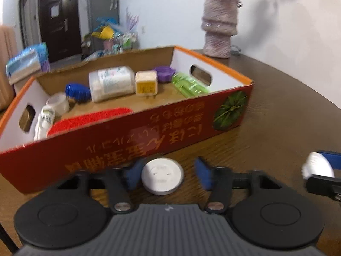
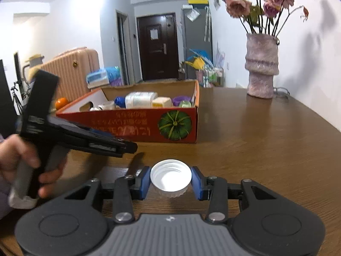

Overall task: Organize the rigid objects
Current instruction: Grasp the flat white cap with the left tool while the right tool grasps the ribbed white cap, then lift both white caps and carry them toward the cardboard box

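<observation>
In the left wrist view a flat white round lid lies on the brown table just in front of the red cardboard box. My left gripper straddles it, open: one blue pad is at its left edge, the other stands clear of its right edge. My right gripper is shut on a white screw cap with its open side up and a blue pad on each side. From the left wrist view that right gripper and its cap sit at the far right.
The box holds a white jar, a yellowish cube, a green bottle, a purple lid, a blue piece and a red mesh pad. A pink vase stands at the table's back. A hand grips the left gripper's handle.
</observation>
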The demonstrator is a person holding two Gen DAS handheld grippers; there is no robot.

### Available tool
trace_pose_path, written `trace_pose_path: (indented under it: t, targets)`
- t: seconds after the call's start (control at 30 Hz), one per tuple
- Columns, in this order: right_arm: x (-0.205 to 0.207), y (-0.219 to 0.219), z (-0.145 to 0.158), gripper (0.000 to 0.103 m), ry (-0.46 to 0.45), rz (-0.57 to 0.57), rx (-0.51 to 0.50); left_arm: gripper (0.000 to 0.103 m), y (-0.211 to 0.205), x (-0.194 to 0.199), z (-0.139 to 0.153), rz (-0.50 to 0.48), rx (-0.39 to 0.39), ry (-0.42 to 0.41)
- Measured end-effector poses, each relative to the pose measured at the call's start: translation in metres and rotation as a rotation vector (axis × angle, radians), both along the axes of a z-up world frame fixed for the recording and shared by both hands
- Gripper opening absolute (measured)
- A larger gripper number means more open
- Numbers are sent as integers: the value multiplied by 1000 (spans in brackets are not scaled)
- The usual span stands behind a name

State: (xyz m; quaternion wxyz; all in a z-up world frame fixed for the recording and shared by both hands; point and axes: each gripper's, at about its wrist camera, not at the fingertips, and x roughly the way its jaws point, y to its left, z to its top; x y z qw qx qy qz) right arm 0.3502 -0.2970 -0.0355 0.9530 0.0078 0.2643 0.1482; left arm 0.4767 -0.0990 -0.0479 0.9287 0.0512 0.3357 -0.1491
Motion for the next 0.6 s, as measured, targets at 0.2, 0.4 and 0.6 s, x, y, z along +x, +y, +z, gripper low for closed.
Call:
trace_pose_path:
  t: [0.2, 0.4, 0.6]
  targets:
    - [-3, 6, 0, 40, -12, 43, 13, 39, 4, -18, 4, 15, -1, -1]
    - [-27, 17, 16, 40, -60, 56, 26, 39, 30, -90, 41, 64, -65, -121]
    - [-61, 33, 34, 40, -107, 65, 22, 39, 73, -167, 74, 156, -164, -190]
